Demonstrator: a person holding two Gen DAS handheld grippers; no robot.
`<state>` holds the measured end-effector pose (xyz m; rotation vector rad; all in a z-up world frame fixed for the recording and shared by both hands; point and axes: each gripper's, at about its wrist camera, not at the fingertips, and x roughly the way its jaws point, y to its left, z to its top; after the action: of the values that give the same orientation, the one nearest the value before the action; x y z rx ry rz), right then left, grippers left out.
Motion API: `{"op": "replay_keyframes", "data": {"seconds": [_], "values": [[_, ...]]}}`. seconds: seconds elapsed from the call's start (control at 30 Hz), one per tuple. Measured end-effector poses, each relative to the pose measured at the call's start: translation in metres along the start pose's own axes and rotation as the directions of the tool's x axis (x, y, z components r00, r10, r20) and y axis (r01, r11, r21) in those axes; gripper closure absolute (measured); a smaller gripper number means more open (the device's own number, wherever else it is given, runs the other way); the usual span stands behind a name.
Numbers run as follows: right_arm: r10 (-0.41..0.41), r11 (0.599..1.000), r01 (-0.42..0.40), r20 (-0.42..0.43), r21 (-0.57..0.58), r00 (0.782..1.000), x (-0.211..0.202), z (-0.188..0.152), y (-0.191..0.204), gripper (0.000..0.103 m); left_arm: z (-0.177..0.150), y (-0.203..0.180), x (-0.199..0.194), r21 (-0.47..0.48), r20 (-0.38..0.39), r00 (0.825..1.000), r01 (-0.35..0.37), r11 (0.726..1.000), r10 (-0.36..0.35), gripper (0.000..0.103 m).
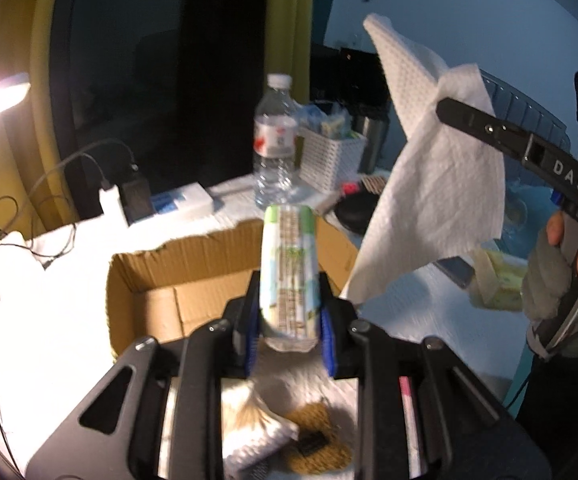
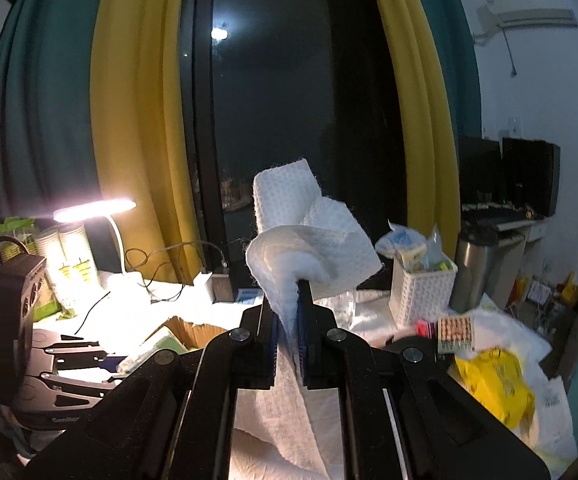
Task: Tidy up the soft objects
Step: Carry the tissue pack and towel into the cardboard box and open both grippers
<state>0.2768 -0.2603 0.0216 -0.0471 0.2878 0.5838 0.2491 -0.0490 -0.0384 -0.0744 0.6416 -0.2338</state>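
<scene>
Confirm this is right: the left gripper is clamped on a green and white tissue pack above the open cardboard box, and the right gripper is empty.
Not quite. The right gripper is not empty: the right wrist view shows it shut on a white paper towel. The rest holds: the left gripper clamps the tissue pack above the open cardboard box.

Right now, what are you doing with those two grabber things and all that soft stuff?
A person is tidying soft things with a gripper in each hand. The left gripper is shut on a soft pack of tissues, held above an open cardboard box. The right gripper is shut on a white paper towel that hangs up in the air. Neither thing is in the box yet.
</scene>
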Motion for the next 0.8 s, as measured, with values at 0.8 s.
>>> {"op": "replay_keyframes", "data": {"seconds": [0.8], "values": [[0.067,0.997,-0.079,-0.429,-0.009,0.901,0.151,-0.093,0.022,0.094,-0.008,0.046,0.095,-0.089,-0.091,0.996,-0.014,0.996,0.006,0.078]]}}
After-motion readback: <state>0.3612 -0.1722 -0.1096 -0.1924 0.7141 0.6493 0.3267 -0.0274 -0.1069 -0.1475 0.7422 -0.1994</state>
